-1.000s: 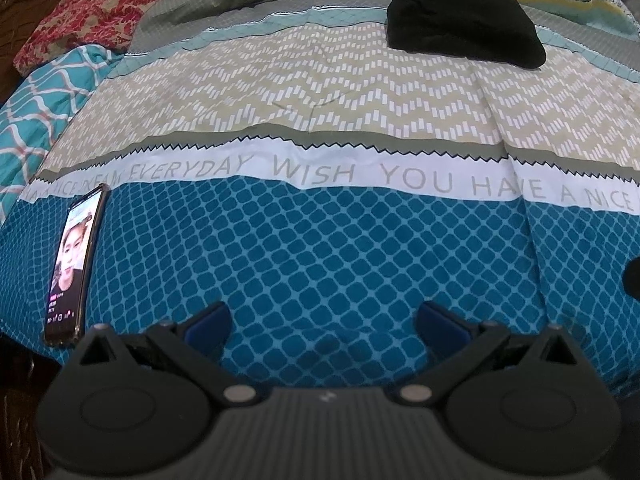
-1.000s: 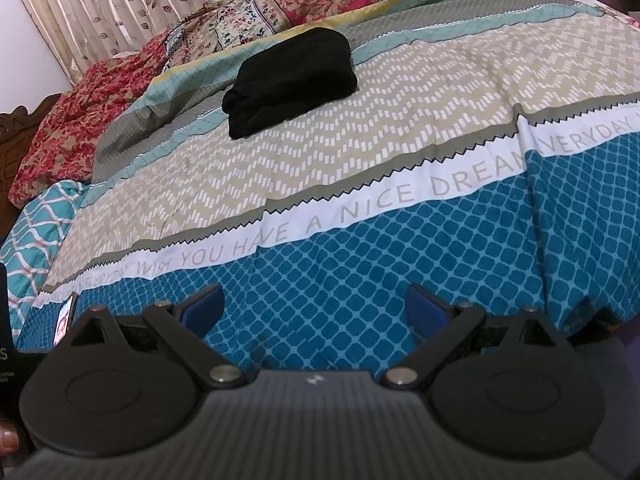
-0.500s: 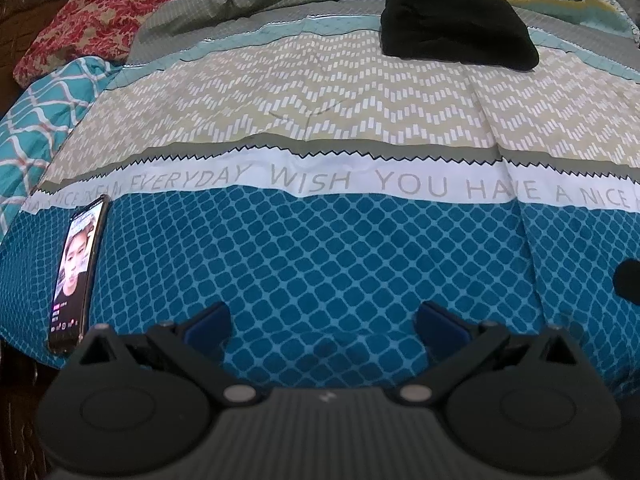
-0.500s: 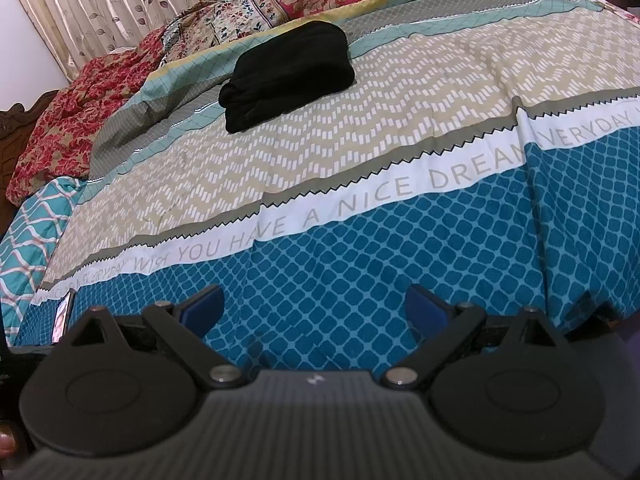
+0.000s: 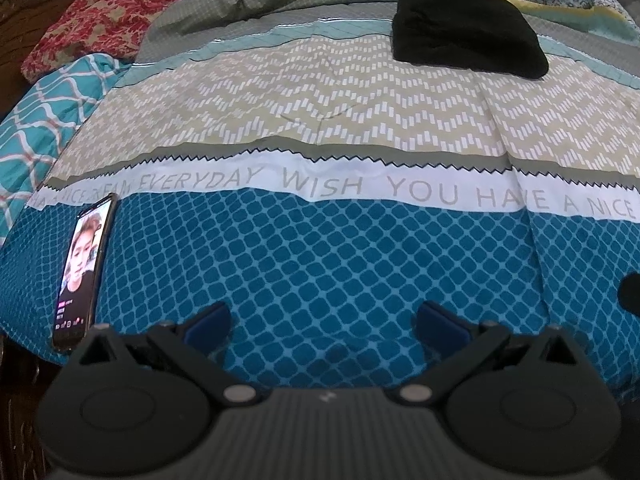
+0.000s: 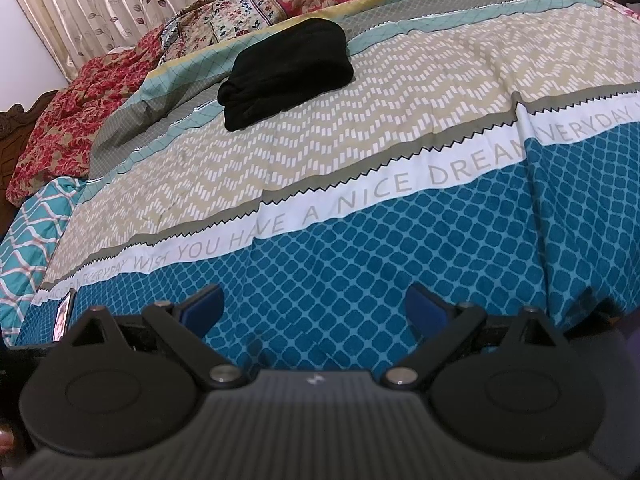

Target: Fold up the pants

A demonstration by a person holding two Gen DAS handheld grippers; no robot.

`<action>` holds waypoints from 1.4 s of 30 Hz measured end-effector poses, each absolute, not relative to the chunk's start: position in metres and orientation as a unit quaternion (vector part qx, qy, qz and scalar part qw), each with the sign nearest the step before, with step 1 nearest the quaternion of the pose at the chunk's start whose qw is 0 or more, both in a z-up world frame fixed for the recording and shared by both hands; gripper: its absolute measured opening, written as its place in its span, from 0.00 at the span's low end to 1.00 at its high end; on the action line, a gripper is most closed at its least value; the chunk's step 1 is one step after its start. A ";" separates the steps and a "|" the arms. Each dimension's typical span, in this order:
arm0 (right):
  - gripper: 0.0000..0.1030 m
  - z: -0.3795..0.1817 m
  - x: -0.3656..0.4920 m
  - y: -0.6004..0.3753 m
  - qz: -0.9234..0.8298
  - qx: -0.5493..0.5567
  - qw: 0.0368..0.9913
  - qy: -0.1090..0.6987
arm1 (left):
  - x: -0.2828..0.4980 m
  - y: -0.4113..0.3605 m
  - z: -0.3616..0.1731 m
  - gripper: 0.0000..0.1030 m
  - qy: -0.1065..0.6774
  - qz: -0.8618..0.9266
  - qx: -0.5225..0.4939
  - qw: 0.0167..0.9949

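The black pants lie as a compact folded bundle far back on the patterned bedspread, on its grey and beige bands. They also show in the right wrist view. My left gripper is open and empty, low over the blue part of the bedspread near the front edge. My right gripper is open and empty too, over the blue part further right. Both are far from the pants.
A phone with a lit screen lies on the bedspread at the front left; its edge shows in the right wrist view. Red floral pillows and curtains are at the back. A dark wooden bed frame is on the left.
Both grippers have drawn back and down slightly from the bed. The jaws stay open and the pants have not moved.
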State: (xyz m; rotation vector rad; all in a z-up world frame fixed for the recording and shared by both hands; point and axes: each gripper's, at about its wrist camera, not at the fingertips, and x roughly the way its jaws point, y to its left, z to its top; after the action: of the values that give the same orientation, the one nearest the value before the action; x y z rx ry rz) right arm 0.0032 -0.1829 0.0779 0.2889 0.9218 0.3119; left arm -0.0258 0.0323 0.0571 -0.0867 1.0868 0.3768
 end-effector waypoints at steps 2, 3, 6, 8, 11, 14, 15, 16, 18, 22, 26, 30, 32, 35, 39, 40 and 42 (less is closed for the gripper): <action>0.96 0.077 0.003 -0.182 0.149 0.139 0.874 0.442 | -0.026 0.033 0.057 1.00 0.516 0.182 -0.041 0.836; 0.96 0.077 0.003 -0.182 0.149 0.139 0.874 0.442 | -0.025 0.033 0.056 1.00 0.517 0.183 -0.042 0.835; 0.96 0.077 0.003 -0.182 0.149 0.138 0.874 0.442 | -0.025 0.033 0.055 1.00 0.520 0.186 -0.040 0.833; 0.96 0.077 0.003 -0.182 0.148 0.138 0.874 0.441 | -0.025 0.032 0.055 1.00 0.519 0.186 -0.038 0.833; 0.96 0.077 0.004 -0.183 0.147 0.138 0.874 0.442 | -0.026 0.032 0.056 1.00 0.518 0.188 -0.036 0.834; 0.96 0.078 0.004 -0.183 0.147 0.138 0.874 0.442 | -0.026 0.032 0.058 1.00 0.513 0.190 -0.028 0.836; 0.96 0.078 0.004 -0.183 0.147 0.138 0.874 0.442 | -0.026 0.031 0.058 1.00 0.512 0.191 -0.025 0.837; 0.96 0.078 0.004 -0.183 0.147 0.138 0.874 0.442 | -0.025 0.031 0.058 1.00 0.511 0.192 -0.022 0.838; 0.96 0.078 0.004 -0.183 0.147 0.138 0.874 0.442 | -0.025 0.032 0.059 1.00 0.510 0.193 -0.019 0.838; 0.96 0.078 0.004 -0.183 0.147 0.138 0.874 0.442 | -0.025 0.034 0.060 1.00 0.505 0.197 -0.016 0.840; 0.96 0.078 0.004 -0.184 0.147 0.138 0.874 0.442 | -0.026 0.035 0.061 1.00 0.500 0.196 -0.015 0.843; 0.96 0.078 0.004 -0.183 0.147 0.138 0.874 0.443 | -0.026 0.032 0.061 1.00 0.499 0.193 -0.008 0.845; 0.96 0.078 0.004 -0.183 0.147 0.138 0.874 0.443 | -0.026 0.032 0.060 1.00 0.500 0.191 -0.008 0.845; 0.96 0.078 0.005 -0.184 0.147 0.138 0.874 0.443 | -0.026 0.032 0.059 1.00 0.506 0.193 -0.007 0.841; 0.96 0.077 0.005 -0.184 0.147 0.139 0.873 0.444 | -0.026 0.030 0.057 1.00 0.512 0.196 -0.003 0.836; 0.96 0.077 0.005 -0.184 0.148 0.139 0.873 0.444 | -0.027 0.030 0.057 1.00 0.512 0.196 0.000 0.836; 0.96 0.077 0.005 -0.184 0.148 0.139 0.872 0.445 | -0.026 0.029 0.056 1.00 0.514 0.197 0.004 0.835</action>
State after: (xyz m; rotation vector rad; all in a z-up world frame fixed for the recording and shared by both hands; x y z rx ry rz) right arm 0.0046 -0.1841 0.0772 0.2907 0.9294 0.3090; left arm -0.0264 0.0286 0.0559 0.0080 1.0878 0.4172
